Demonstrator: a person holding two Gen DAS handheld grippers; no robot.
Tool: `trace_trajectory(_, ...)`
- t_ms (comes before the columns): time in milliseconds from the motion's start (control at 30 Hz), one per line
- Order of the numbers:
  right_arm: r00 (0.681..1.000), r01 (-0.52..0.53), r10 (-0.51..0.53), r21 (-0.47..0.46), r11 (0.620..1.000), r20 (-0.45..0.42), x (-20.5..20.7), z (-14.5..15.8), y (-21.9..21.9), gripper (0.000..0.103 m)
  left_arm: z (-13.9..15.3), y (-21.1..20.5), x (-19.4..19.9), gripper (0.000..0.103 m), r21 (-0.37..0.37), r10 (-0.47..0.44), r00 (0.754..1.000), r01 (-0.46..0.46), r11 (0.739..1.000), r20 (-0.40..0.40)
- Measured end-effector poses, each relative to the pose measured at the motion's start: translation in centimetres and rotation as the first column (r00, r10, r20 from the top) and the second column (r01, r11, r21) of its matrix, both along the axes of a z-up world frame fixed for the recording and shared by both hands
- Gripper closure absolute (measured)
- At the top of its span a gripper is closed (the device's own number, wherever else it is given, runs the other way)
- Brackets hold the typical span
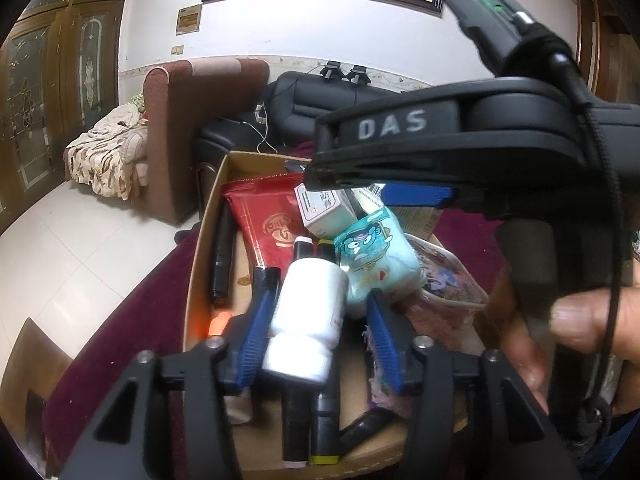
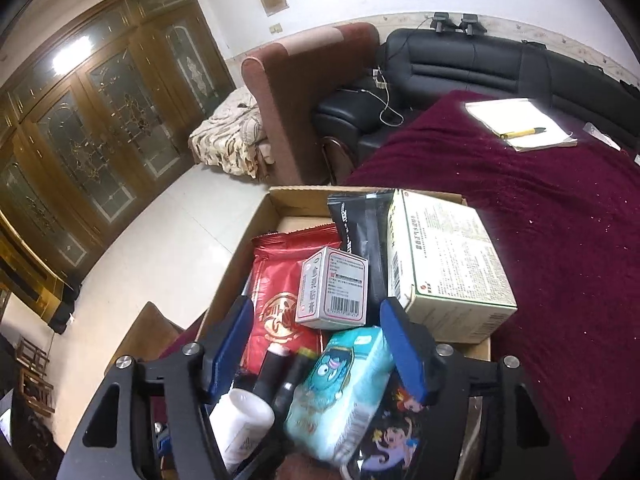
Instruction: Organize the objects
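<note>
Mostly the sorting looks done, judging by how full the cardboard box [image 2: 288,196] already is. Nearest the left gripper [image 1: 314,336], a white bottle [image 1: 308,312] lies between the blue fingers [image 1: 256,336]; they stand parted with a gap on either side, so they grip nothing. Under the bottle lie dark marker pens [image 1: 316,424], and beside it a pale blue tissue pack [image 1: 376,256] printed with a cartoon face. An orange item [image 1: 219,322] sits low by the box's left wall; it is too blurred to name.

The right gripper [image 2: 316,344] hovers above the same pile, its fingers spread wide and empty, with the tissue pack and a small grey-white carton [image 2: 334,288] below the gap. A cartoon-printed pouch [image 2: 396,436] lies at the near right corner.

Farther in, a red foil packet [image 2: 280,292] lies flat, a black sachet [image 2: 360,224] stands behind it, and a large cream medicine box [image 2: 448,256] leans on the right wall, sticking out above the rim.

The box sits on the counter, draped in a maroon cloth [image 2: 560,240]. Far off on the cloth, a notepad [image 2: 520,120] with a yellow pen [image 2: 522,132] is still outside; whether it belongs in the box I cannot say.
</note>
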State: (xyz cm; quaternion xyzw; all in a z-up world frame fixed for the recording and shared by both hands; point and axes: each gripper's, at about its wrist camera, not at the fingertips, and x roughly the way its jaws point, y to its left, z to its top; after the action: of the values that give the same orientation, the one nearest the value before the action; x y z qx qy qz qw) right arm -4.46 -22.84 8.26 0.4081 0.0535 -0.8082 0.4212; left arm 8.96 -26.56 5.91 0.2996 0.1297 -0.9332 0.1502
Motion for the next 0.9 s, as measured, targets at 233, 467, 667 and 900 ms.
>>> trace_trajectory(233,0.997,0.031,-0.034,-0.035,0.999,-0.067,2.0,1.9,2.7,0.007,0.9,1.1,1.0,0.019,-0.018,0.014,0.999,-0.015,1.0,-0.03)
trace_trajectory(467,0.982,0.096,-0.106,-0.074,0.993,-0.156,4.4,3.8,7.3,0.0,1.6,2.3,1.4,0.009,-0.066,0.02,1.0,-0.021,0.998,-0.021)
trace_trajectory(667,0.943,0.222,-0.228,-0.052,0.974,-0.24,6.4,4.3,12.1,0.0,2.6,3.2,2.0,0.003,-0.142,0.096,0.995,-0.098,0.985,-0.017)
trace_trajectory(900,0.898,0.307,-0.283,0.017,0.952,-0.335,9.2,2.7,16.4,0.0,3.9,3.4,4.7,0.0,-0.173,0.193,0.979,-0.203,0.964,-0.069)
